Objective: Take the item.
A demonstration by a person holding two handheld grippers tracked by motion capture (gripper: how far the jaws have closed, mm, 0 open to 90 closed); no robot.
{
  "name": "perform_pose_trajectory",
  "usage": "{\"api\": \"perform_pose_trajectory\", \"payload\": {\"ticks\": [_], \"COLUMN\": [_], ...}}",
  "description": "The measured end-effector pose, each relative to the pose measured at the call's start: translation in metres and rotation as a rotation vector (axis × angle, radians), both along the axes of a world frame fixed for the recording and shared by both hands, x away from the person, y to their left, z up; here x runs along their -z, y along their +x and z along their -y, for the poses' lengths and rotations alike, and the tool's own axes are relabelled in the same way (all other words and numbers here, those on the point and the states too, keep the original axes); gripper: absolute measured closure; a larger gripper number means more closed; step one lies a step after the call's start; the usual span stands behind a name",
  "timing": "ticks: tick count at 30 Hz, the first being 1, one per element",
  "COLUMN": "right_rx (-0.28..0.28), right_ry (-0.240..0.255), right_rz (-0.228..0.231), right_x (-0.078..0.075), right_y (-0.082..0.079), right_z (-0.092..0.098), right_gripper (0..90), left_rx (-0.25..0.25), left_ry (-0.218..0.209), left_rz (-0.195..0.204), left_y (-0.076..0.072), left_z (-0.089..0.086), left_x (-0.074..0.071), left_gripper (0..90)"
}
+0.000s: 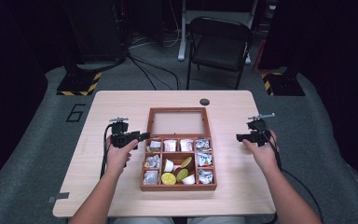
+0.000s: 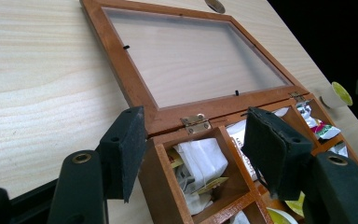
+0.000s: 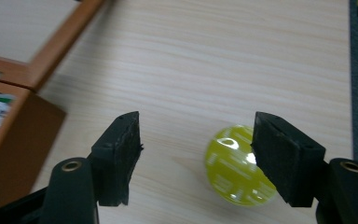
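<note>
Inside the open wooden box (image 1: 178,187), apparently sachets and yellow-lidded cups (image 1: 168,178); both grippers' jaws open, empty.

Right gripper view: round yellow-green foil-lidded capsule (image 3: 235,168) blurred, lid print unreadable, right edge hidden behind one black padded finger (image 3: 279,158). Brown wooden compartment box (image 3: 14,135) cut off at the left edge. Left gripper view: white paper sachets (image 2: 203,163) partly behind the dividers, labels illegible. High view: the box's contents too small, possibly silver foil packets (image 1: 204,160).
</note>
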State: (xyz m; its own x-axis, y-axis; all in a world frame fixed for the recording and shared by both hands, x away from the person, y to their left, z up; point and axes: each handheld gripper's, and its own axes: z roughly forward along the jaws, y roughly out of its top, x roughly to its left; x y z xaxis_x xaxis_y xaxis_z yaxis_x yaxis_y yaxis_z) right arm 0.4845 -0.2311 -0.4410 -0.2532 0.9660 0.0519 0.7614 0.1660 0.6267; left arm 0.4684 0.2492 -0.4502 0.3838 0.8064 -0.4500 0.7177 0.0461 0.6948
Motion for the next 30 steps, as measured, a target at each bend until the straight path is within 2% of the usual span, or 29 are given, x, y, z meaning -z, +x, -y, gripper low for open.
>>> {"api": "perform_pose_trajectory", "payload": {"ticks": [2, 3, 6, 8, 12, 14, 16, 24, 30], "right_rx": [-0.017, -0.050, -0.084, -0.105, -0.146, -0.168, -0.177, -0.224, -0.224], "right_ry": [0.018, 0.014, 0.023, 0.035, 0.053, 0.065, 0.069, 0.062, 0.102], "right_rz": [0.005, 0.024, 0.036, 0.040, 0.068, 0.076, 0.080, 0.080, 0.070], "right_x": [-0.006, -0.008, -0.015, -0.021, -0.032, -0.037, -0.040, -0.046, -0.041], "right_y": [-0.002, -0.002, -0.003, -0.004, -0.003, -0.002, -0.002, 0.008, 0.017], "right_z": [-0.009, -0.014, -0.027, -0.036, -0.051, -0.059, -0.065, -0.087, -0.097], "right_gripper": [32.9, 33.3, 34.0, 34.2, 35.0, 35.7, 35.8, 35.8, 35.7], "left_rx": [0.010, 0.005, 0.003, 0.013, 0.016, 0.010, 0.020, 0.018, 0.016], "left_ry": [0.005, 0.003, 0.008, 0.023, 0.028, 0.015, 0.027, 0.013, 0.003], "left_rz": [0.000, 0.001, 0.000, 0.004, 0.000, -0.006, -0.008, -0.021, -0.034], "left_y": [0.002, 0.002, 0.005, 0.006, 0.010, 0.012, 0.014, 0.021, 0.028], "left_z": [0.000, 0.001, 0.002, 0.002, 0.004, 0.005, 0.004, 0.007, 0.009], "left_x": [-0.002, -0.003, -0.006, -0.008, -0.011, -0.012, -0.012, -0.014, -0.009], "left_gripper": [38.5, 38.6, 38.8, 38.9, 38.8, 38.9, 38.9, 38.8, 38.8]}}
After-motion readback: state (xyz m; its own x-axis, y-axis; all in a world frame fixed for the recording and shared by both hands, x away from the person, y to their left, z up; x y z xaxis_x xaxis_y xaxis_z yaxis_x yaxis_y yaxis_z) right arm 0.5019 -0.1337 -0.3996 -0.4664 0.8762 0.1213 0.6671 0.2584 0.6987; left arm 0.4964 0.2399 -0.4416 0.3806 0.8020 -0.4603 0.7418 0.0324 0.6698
